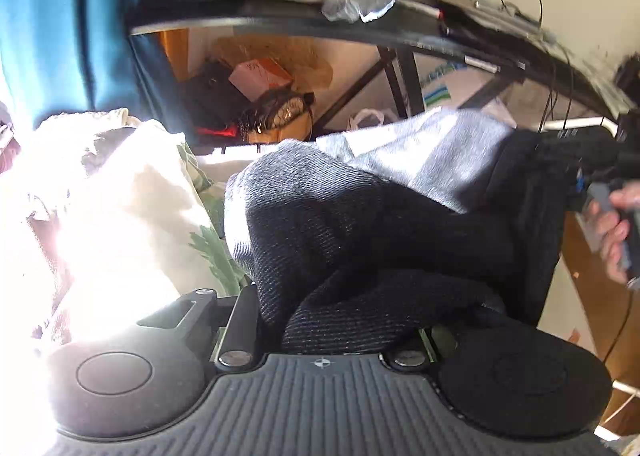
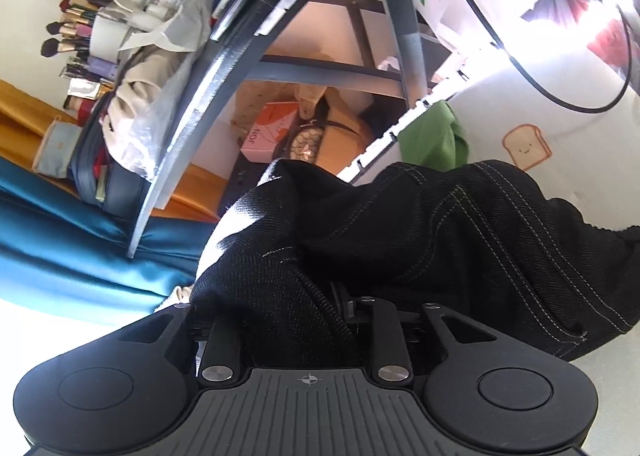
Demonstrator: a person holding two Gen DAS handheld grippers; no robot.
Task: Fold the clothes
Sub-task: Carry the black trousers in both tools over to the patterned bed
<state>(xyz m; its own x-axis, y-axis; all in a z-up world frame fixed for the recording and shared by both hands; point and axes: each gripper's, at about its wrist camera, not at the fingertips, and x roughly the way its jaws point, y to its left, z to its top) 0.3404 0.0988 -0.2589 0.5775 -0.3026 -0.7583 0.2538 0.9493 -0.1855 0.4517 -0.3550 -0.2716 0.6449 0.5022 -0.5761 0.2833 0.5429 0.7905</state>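
A pair of black denim jeans [image 1: 360, 240] with pale stitching hangs bunched between both grippers. In the left wrist view the cloth drapes over my left gripper [image 1: 332, 320] and hides its fingertips; the jaws are shut on the fabric. A pale grey inner side of the jeans [image 1: 432, 152] shows behind. The right gripper's body [image 1: 596, 160] and the hand holding it show at the far right of that view. In the right wrist view the jeans [image 2: 440, 240] cover my right gripper [image 2: 320, 296], which is shut on them, fingertips hidden.
A dark desk [image 1: 280, 22] crowded with bags and bottles stands ahead, with boxes [image 2: 272, 132] under it. A teal curtain [image 1: 52, 24] hangs at the left. Bright white bedding [image 1: 120, 196] lies left. A green cloth [image 2: 432, 136] lies beyond the jeans.
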